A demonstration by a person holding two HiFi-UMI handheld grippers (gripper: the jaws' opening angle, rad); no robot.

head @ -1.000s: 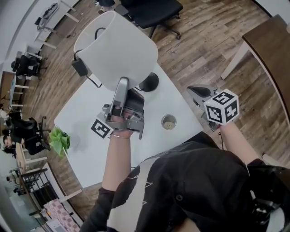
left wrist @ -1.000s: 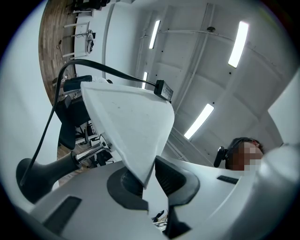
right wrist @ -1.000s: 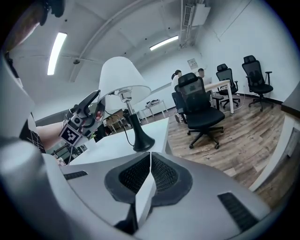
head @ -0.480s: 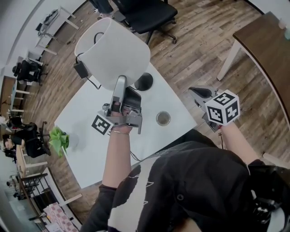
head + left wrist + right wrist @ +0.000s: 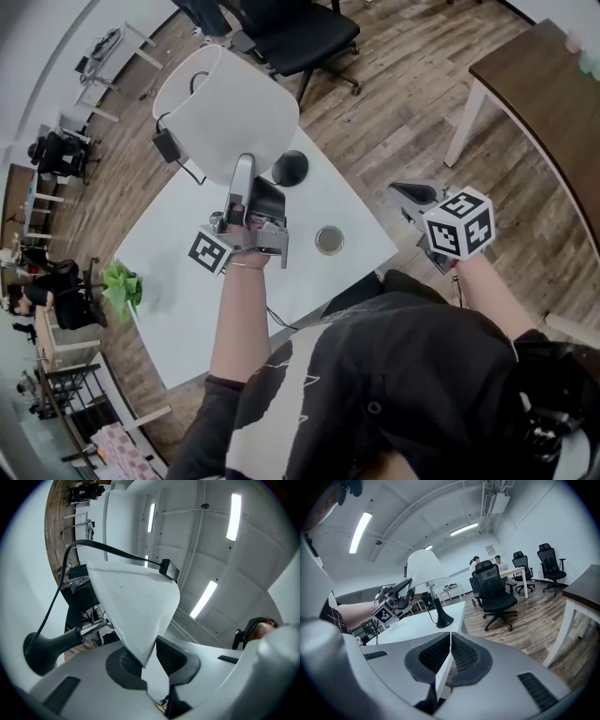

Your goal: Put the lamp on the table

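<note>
The lamp has a wide white shade and a black base that stands on the white table near its far corner. My left gripper reaches up to the shade's lower rim. In the left gripper view the rim of the shade hangs between the jaws, which are opening; a gap shows beside the right pad. The lamp's black stem and base show at lower left. My right gripper is shut and empty, held off the table's right side above the floor, facing the lamp.
A round metal insert sits in the tabletop close to my left hand. A cord and black adapter hang behind the shade. A green plant is at the table's left; a black chair and brown table stand nearby.
The lamp, table and left gripper have drifted slightly up and left in the head view. The left gripper stays at the shade's rim. The right gripper has held still.
</note>
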